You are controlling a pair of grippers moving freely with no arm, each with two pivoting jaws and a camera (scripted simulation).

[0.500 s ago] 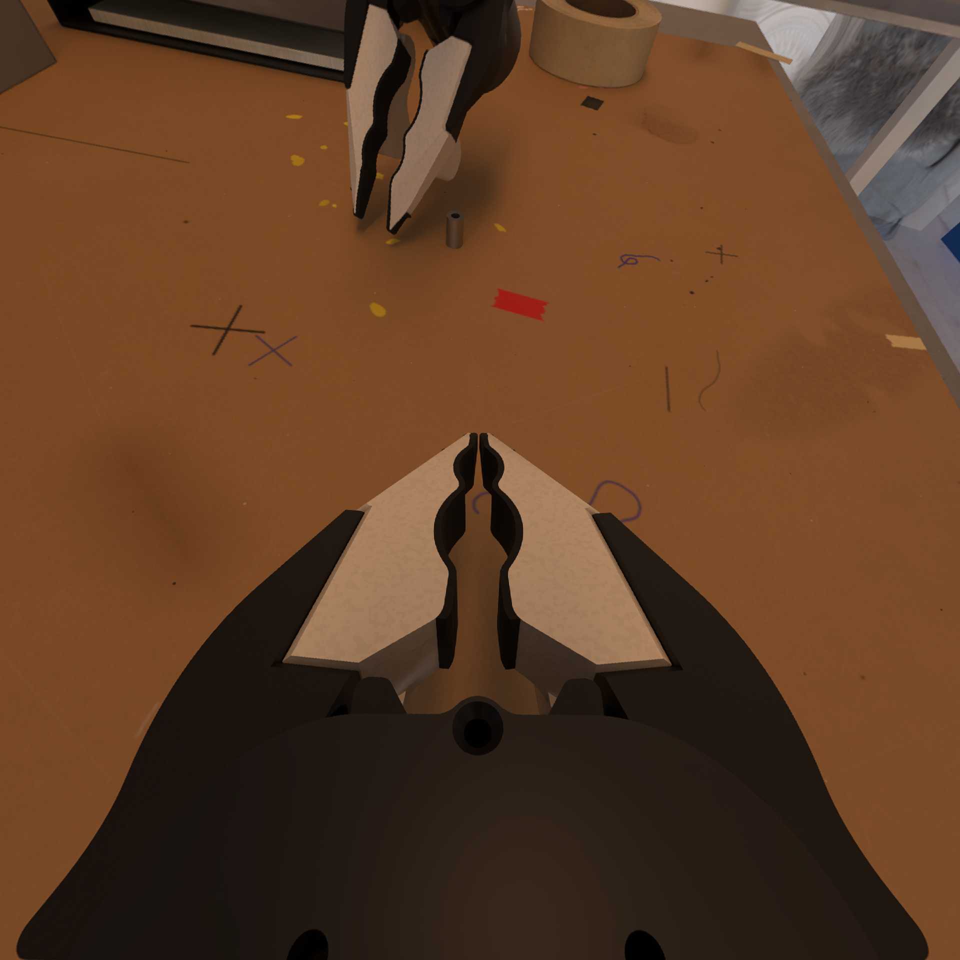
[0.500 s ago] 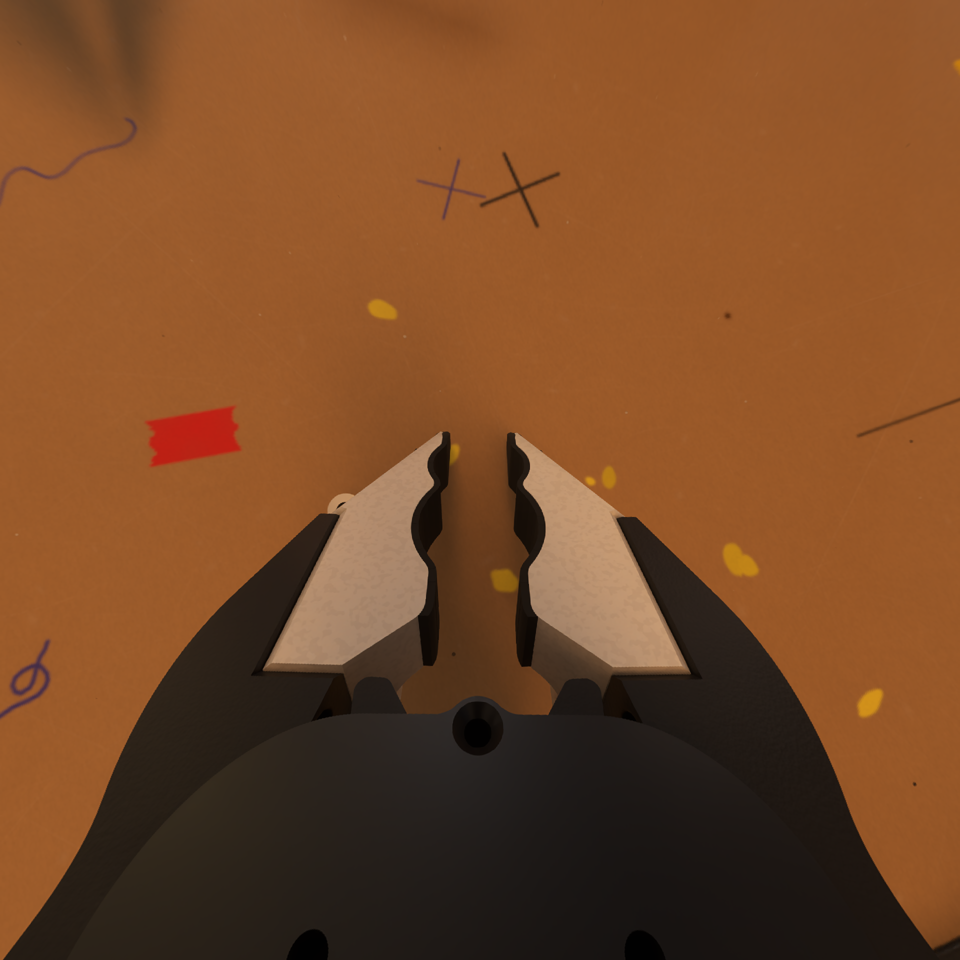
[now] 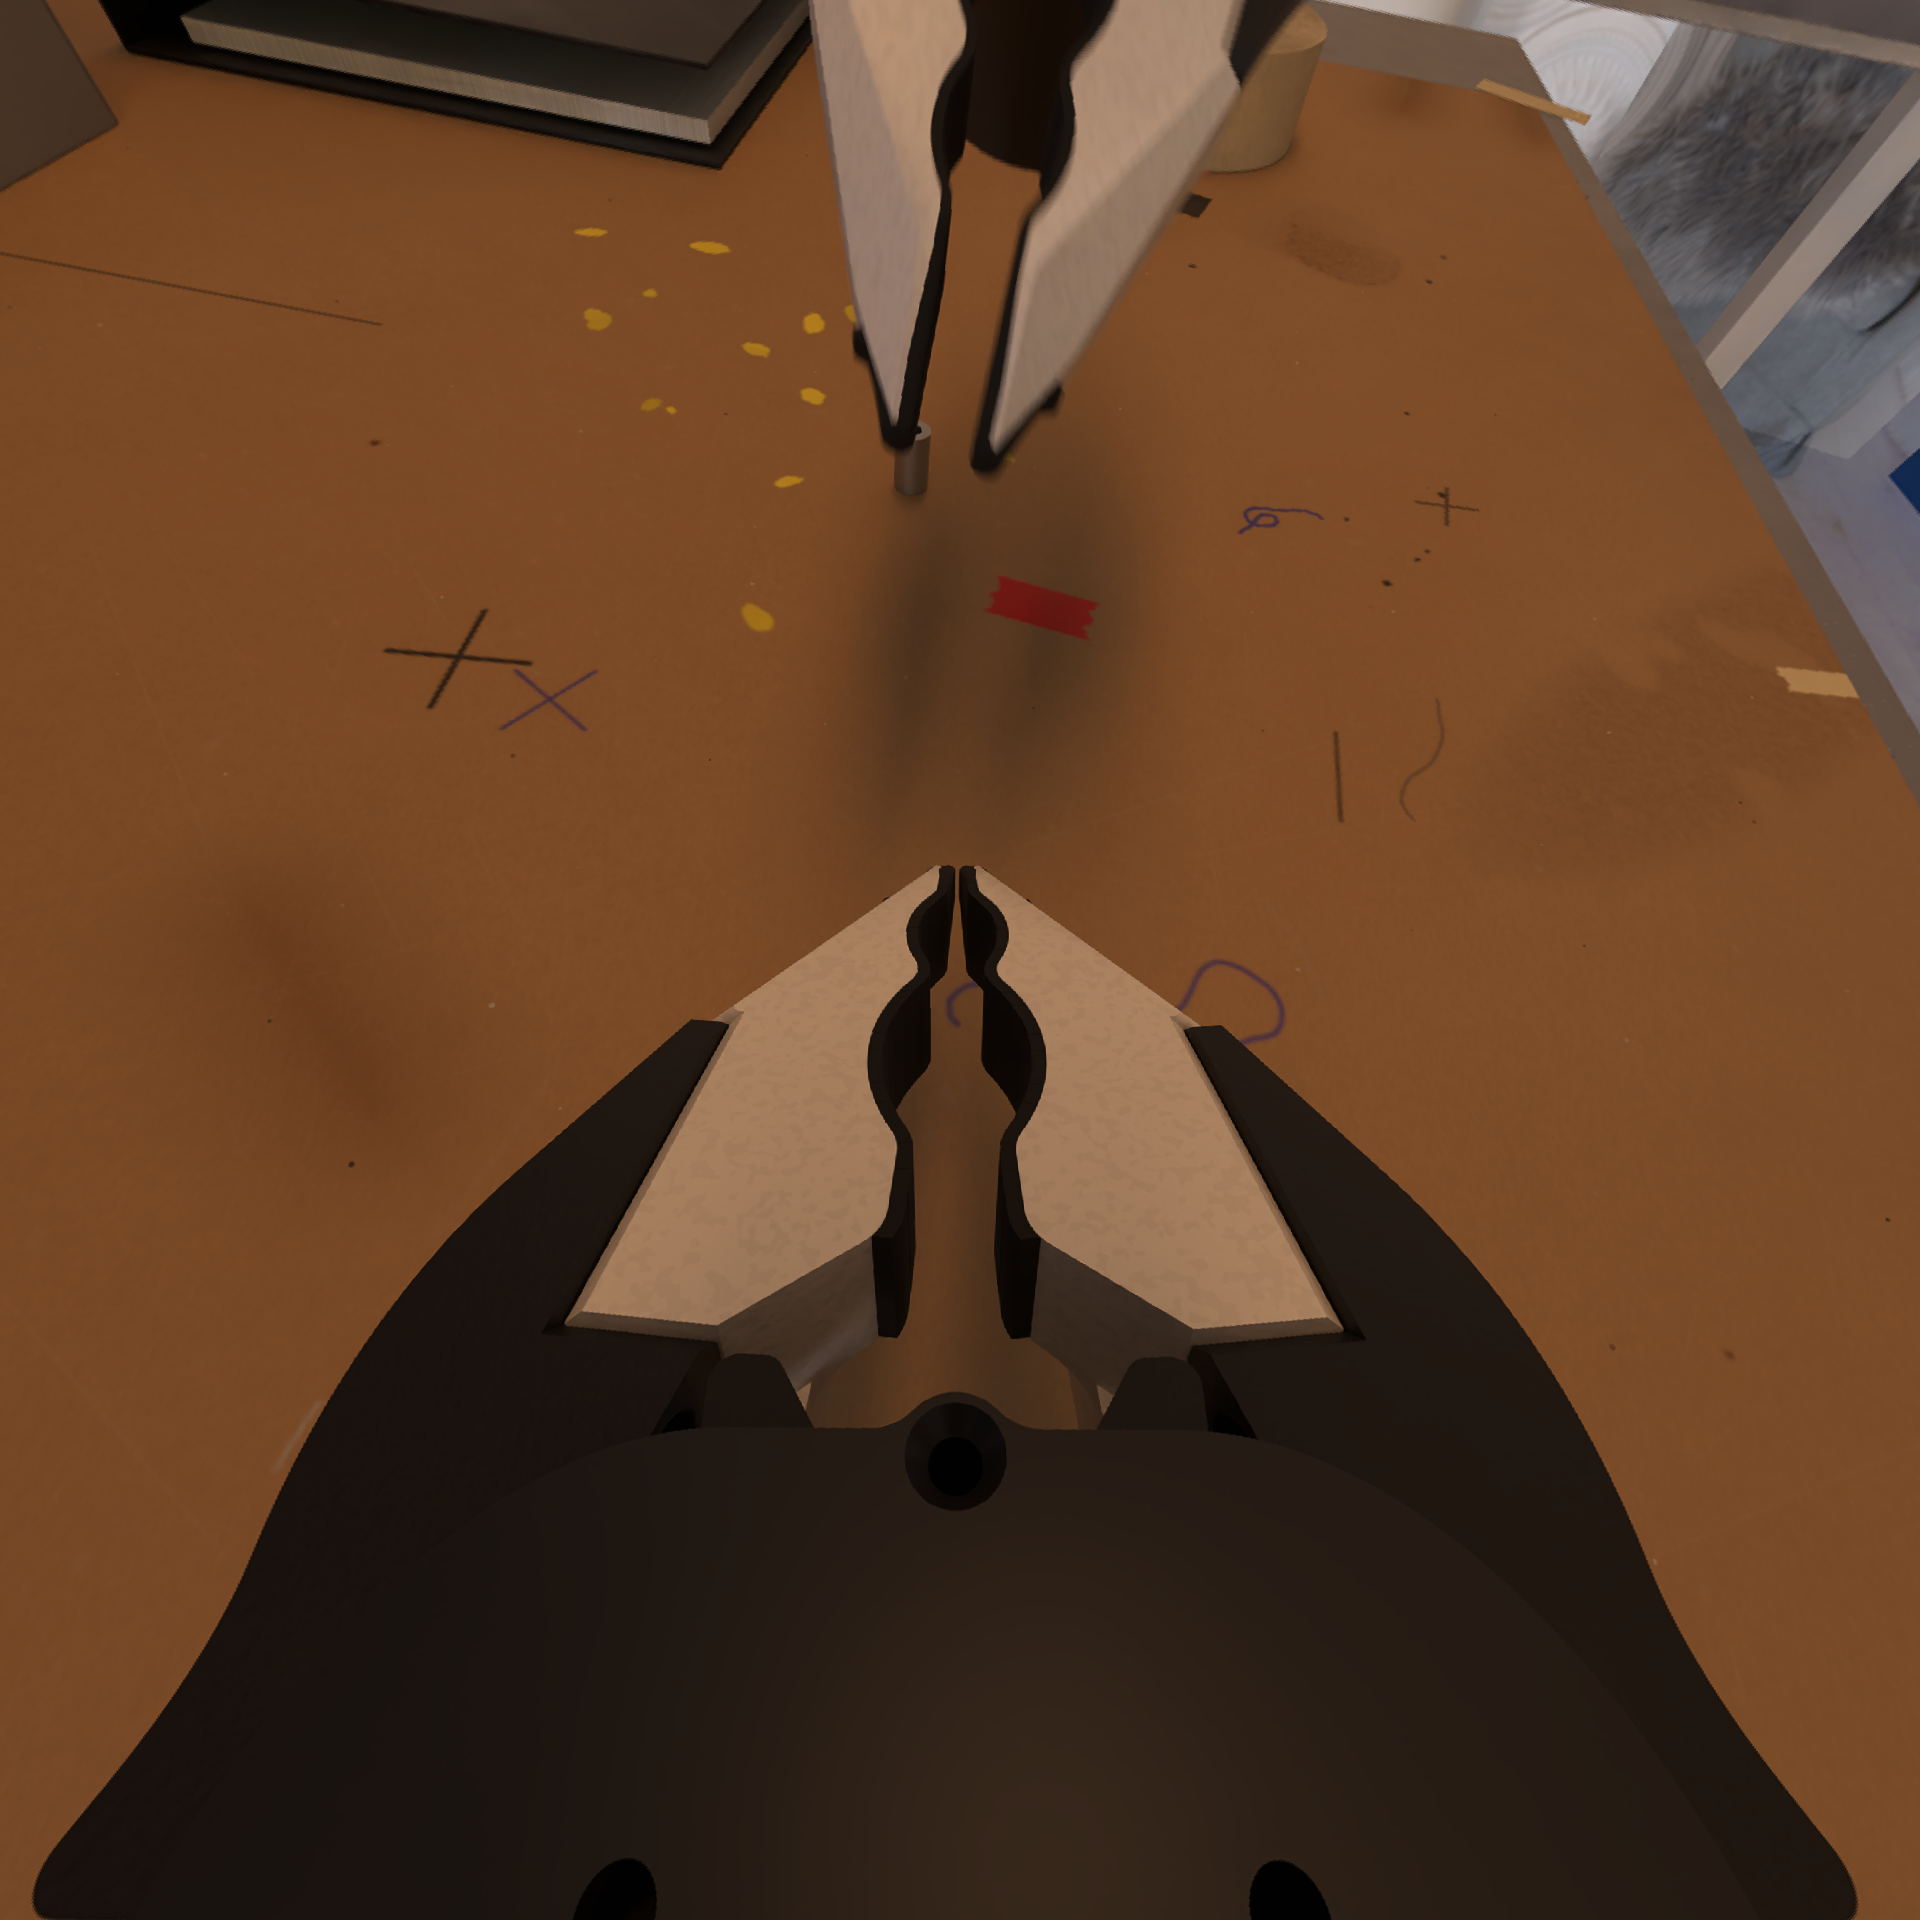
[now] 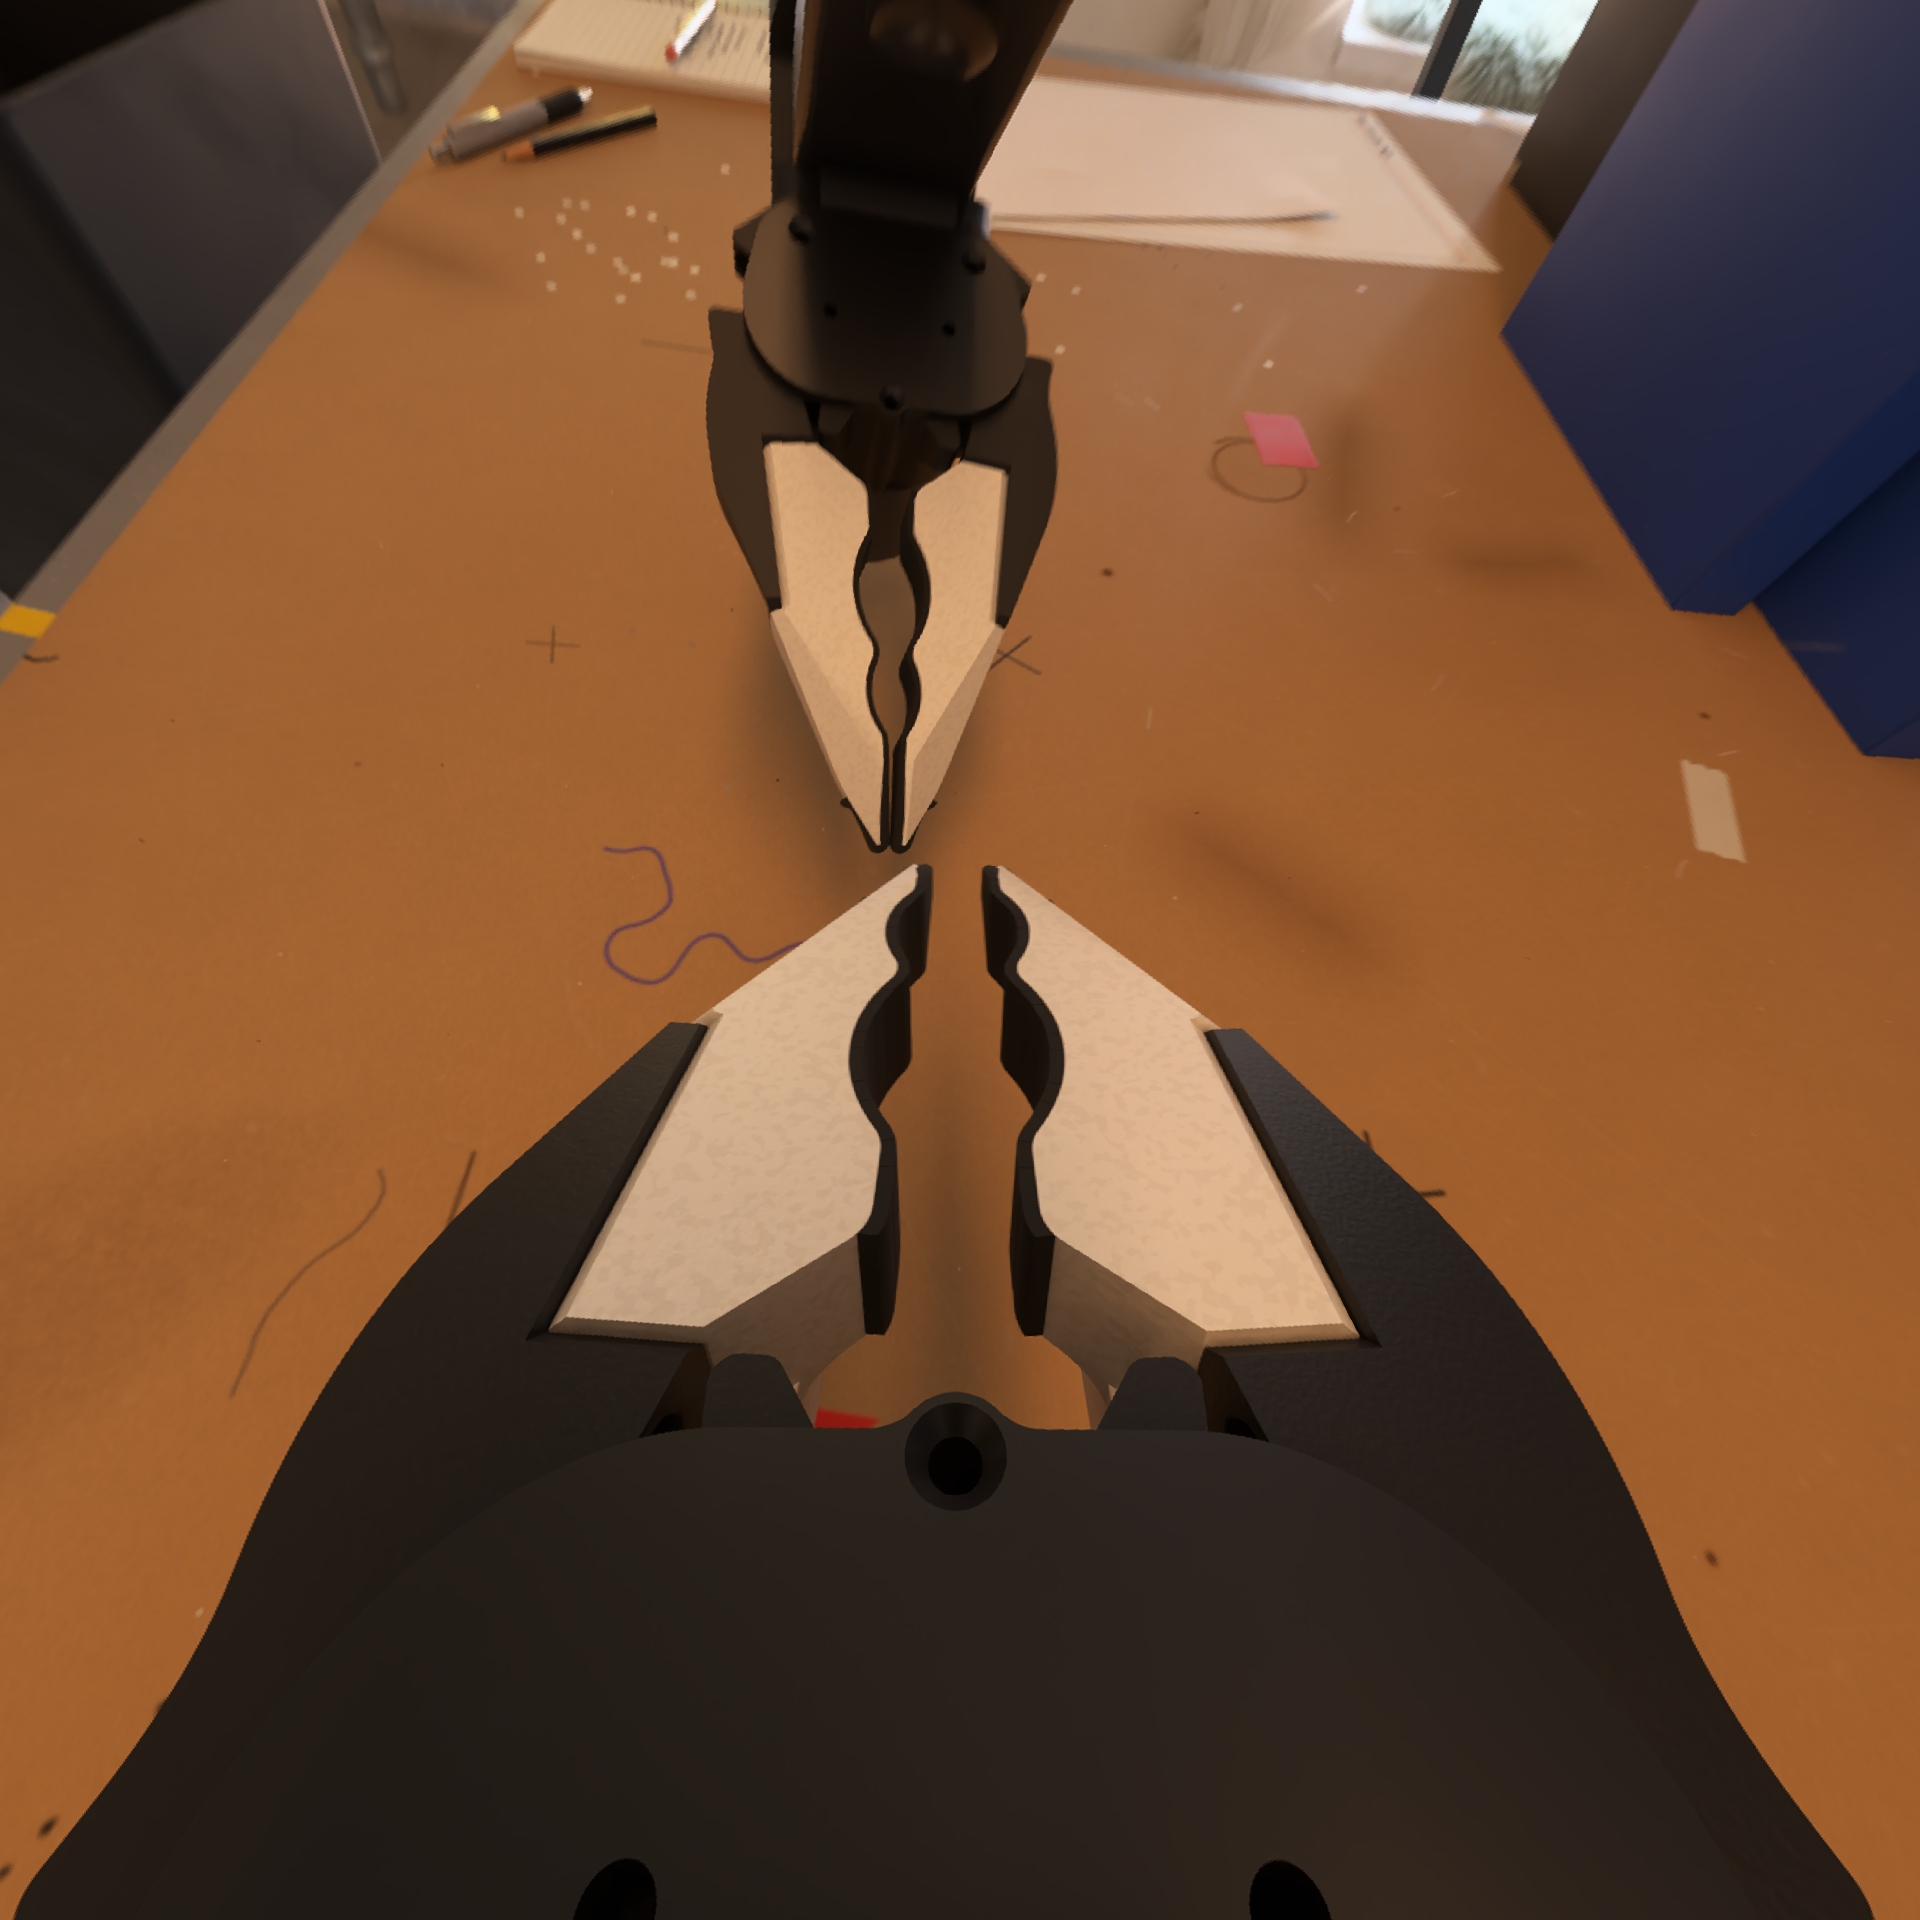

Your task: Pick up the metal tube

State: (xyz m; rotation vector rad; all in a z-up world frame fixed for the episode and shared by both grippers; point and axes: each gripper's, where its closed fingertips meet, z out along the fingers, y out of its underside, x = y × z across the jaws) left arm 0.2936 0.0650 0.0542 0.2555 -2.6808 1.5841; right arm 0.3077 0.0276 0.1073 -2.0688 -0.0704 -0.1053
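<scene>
The little metal tube (image 3: 911, 465) looks hard, light and slippery – we'd pinch its sides with our right fingers (image 3: 896, 410), open and empty – left ones shut.

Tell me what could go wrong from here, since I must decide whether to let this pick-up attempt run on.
The metal tube stands upright right at one fingertip of the open right gripper, not centred in the gap, so closing could tip it or push it aside. Being small and round, it could roll off across the table if it tips. The right wrist view does not show the tube at all, so alignment is hard to confirm there.
</scene>
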